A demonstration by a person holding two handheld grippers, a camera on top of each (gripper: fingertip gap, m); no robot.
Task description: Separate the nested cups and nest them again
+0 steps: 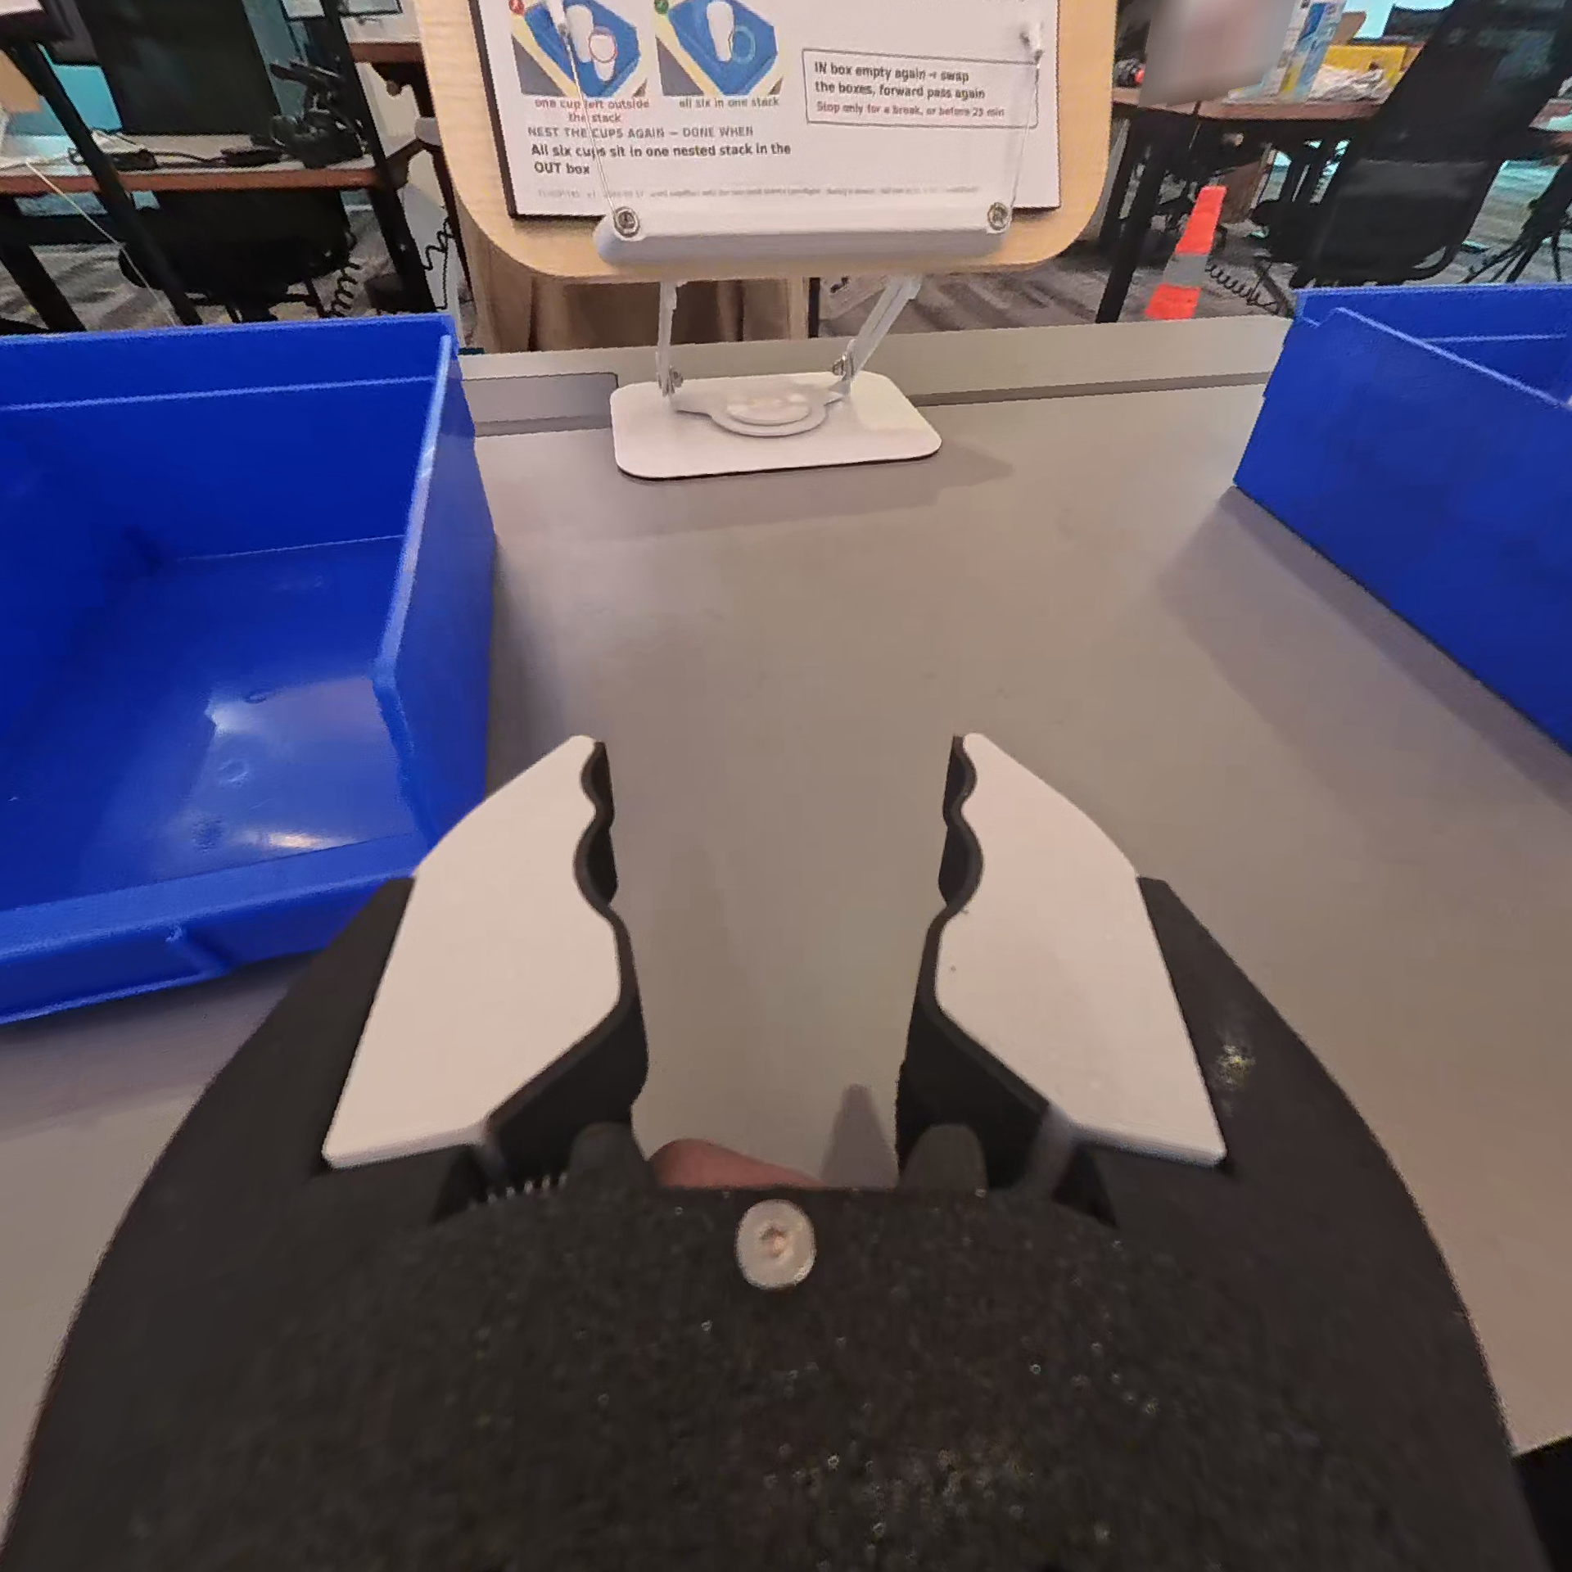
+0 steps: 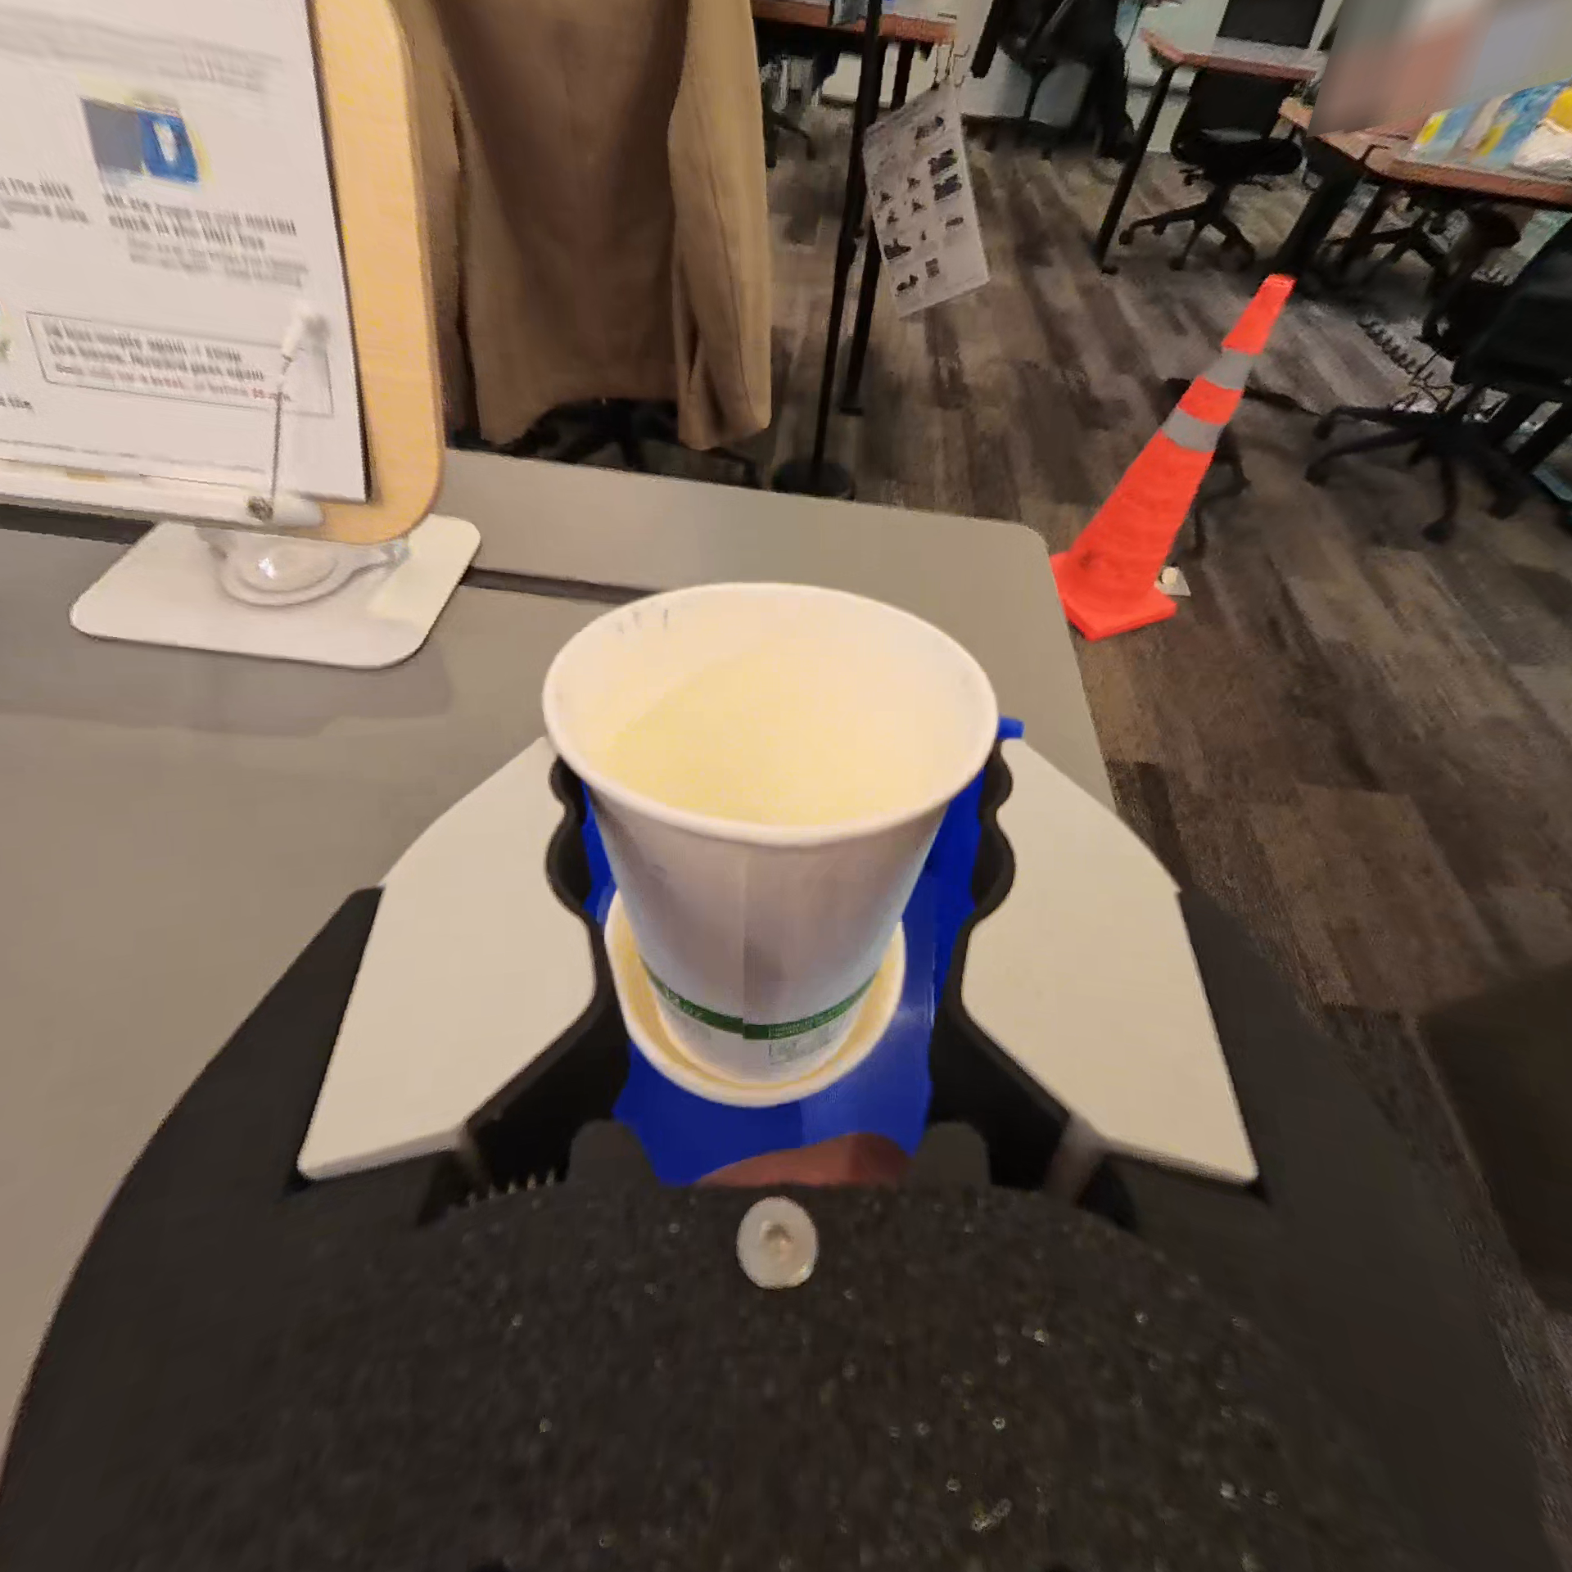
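Between right tongs (image 2: 770, 791), upright cup (image 2: 766, 817), mouth upward.

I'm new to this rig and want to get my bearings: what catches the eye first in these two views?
In the right wrist view, a white paper cup sits between the fingers of the right gripper, its base in a second cup, with blue plastic beneath. In the left wrist view, the left gripper is open over the grey table, with a blue bin on either side.
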